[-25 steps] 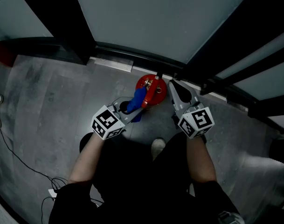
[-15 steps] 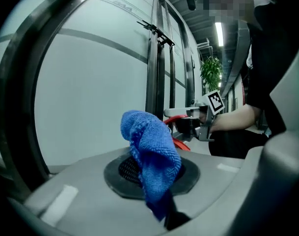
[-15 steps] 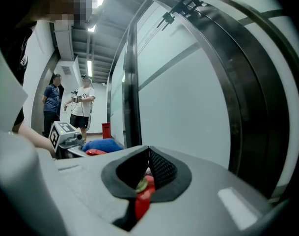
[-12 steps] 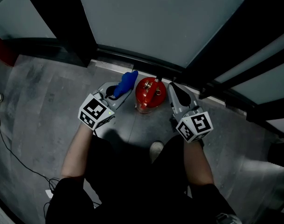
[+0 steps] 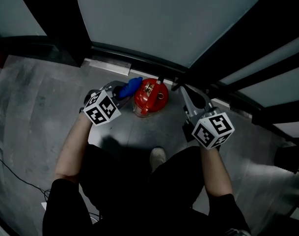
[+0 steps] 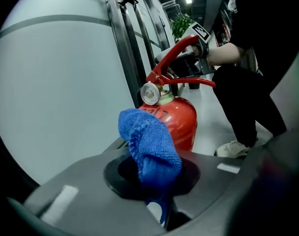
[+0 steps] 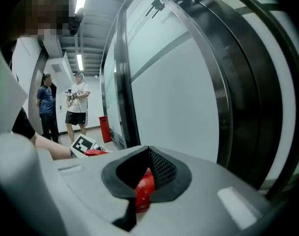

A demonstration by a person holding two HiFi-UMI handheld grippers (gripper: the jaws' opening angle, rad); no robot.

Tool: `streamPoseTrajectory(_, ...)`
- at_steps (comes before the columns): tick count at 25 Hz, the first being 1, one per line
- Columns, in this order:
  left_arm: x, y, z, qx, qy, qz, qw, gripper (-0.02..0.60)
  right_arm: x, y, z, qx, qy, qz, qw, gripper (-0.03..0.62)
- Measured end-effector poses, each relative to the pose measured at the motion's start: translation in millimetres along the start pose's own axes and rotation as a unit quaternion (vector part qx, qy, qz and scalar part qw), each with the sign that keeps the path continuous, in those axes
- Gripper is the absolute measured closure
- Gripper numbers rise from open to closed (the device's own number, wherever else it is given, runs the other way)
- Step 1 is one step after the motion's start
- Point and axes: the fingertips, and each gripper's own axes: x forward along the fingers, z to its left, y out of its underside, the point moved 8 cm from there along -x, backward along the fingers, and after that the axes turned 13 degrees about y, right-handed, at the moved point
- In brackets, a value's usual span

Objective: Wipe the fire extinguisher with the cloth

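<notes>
The red fire extinguisher (image 5: 148, 98) stands upright on the grey floor by the glass wall. A blue cloth (image 5: 132, 86) sticks out of my left gripper (image 5: 122, 89), which is shut on it just left of the extinguisher's top. In the left gripper view the cloth (image 6: 149, 149) hangs before the red cylinder (image 6: 181, 119) below the gauge; whether they touch I cannot tell. My right gripper (image 5: 180, 89) reaches in from the right, shut on the extinguisher's red handle (image 7: 145, 190). That grip also shows in the left gripper view at the handle's (image 6: 175, 50) far end.
A frosted glass wall (image 5: 169, 18) with dark metal frames (image 5: 139, 63) runs right behind the extinguisher. The person's white shoe (image 5: 157, 158) rests on the floor just in front. Two people (image 7: 76, 104) stand far down the corridor near a red box (image 7: 105, 127).
My left gripper has carried the cloth from the extinguisher's front round to its left side, toward the wall. The right gripper has kept its hold on the handle.
</notes>
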Motion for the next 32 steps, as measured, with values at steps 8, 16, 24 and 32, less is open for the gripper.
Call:
streamPoseTrajectory(8,33,41,-7,-0.077,0.014,-0.046,0.9959,0.535,19,11,5,-0.034,-0.064,0.037,0.997,0.591)
streamPoseTrajectory(16,74,91,-18,-0.136,0.021,-0.035,0.9899,0.535,29,55,-20,-0.030,-0.070,0.027,0.997,0.591)
streamPoseTrajectory(24,110,132,-16,-0.192,0.027,-0.036,0.9803,0.535,30,109,-31,0.063,-0.062,0.060,0.994,0.591)
streamPoseTrajectory(32,146,175,-23,-0.253,0.026,-0.015,0.9671,0.537,35,120,-33,0.066,-0.068,0.071,0.993,0.591)
